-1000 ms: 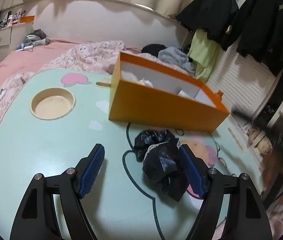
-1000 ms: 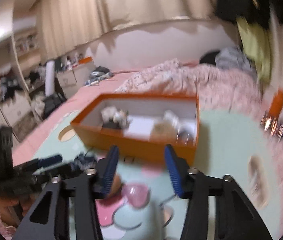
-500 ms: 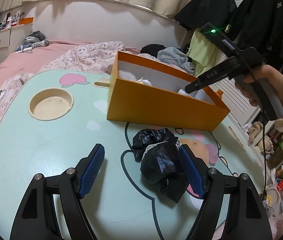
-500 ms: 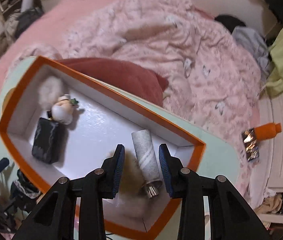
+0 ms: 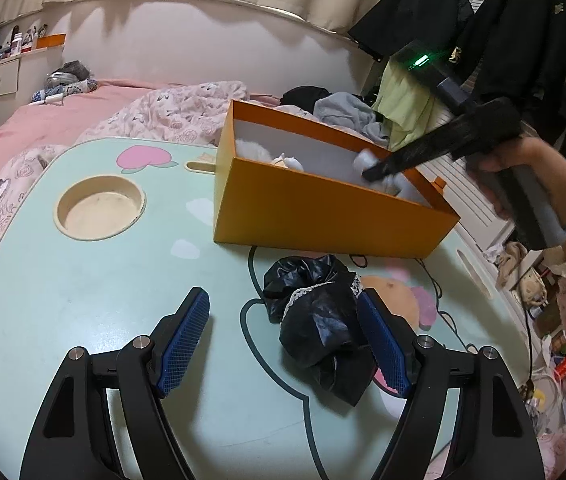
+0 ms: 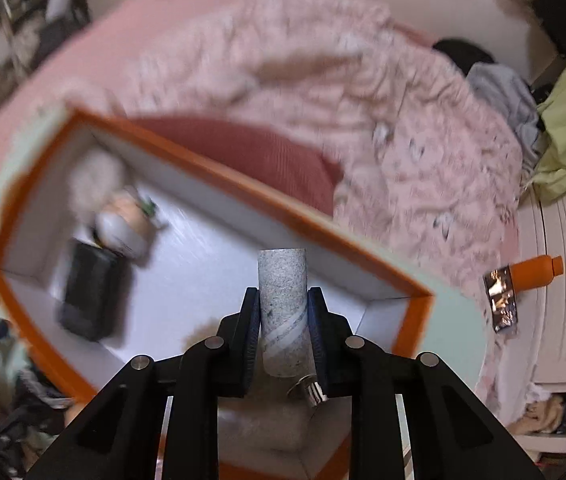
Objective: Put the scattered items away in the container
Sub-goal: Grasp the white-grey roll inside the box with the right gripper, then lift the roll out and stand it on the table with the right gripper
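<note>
An orange box (image 5: 323, 216) with a white inside stands on the pale green table (image 5: 63, 280). A crumpled black bag with lace trim (image 5: 319, 320) lies in front of it. My left gripper (image 5: 287, 340) is open, low over the table; its right pad touches the bag. My right gripper (image 6: 285, 320) is shut on a grey speckled cardboard tube (image 6: 283, 300) over the box (image 6: 211, 208). In the left wrist view the right gripper (image 5: 375, 168) reaches into the box. A black block (image 6: 91, 292) and a white fluffy toy (image 6: 119, 216) lie inside.
A round cup recess (image 5: 99, 208) is sunk in the table at left. A pink bed with a quilt (image 5: 171, 112) lies behind the table. An orange bottle (image 6: 535, 272) and a foil packet (image 6: 503, 300) lie at the right. Dark clothes (image 5: 483, 40) hang at back right.
My right gripper swung over the box, dropped into it and closed on the grey tube. My left gripper stayed open beside the black bag.
</note>
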### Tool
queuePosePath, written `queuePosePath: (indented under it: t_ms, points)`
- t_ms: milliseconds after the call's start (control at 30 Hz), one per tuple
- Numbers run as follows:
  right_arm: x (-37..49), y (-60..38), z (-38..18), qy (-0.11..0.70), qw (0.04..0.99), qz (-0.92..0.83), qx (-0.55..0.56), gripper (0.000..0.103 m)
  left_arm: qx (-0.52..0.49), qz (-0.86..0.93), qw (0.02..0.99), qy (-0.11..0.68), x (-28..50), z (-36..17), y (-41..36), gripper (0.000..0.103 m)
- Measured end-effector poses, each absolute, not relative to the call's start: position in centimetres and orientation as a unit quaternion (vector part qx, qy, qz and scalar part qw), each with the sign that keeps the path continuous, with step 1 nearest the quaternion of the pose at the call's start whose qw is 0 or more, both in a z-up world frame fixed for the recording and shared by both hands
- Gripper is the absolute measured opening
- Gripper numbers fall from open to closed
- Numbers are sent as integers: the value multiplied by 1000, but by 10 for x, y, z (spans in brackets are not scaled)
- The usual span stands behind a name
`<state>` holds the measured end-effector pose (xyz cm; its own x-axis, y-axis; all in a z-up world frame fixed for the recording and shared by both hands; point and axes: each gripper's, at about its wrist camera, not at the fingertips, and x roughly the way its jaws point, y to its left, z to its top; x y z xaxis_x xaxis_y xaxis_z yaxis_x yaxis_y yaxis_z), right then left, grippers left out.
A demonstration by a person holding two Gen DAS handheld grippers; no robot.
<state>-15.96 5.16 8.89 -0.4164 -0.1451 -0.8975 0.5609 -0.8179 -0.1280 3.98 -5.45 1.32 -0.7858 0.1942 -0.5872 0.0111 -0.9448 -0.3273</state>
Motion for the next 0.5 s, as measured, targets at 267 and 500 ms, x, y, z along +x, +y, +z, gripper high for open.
queuePosePath:
  t_ms: [267, 500]
  points:
    - [-49, 90, 142, 52, 385, -821, 418, 23, -325, 931, 49, -159, 38, 13, -55, 76]
    - [-19, 135, 85, 10, 336, -825, 454, 23, -327, 931, 46, -153, 37, 12, -53, 76]
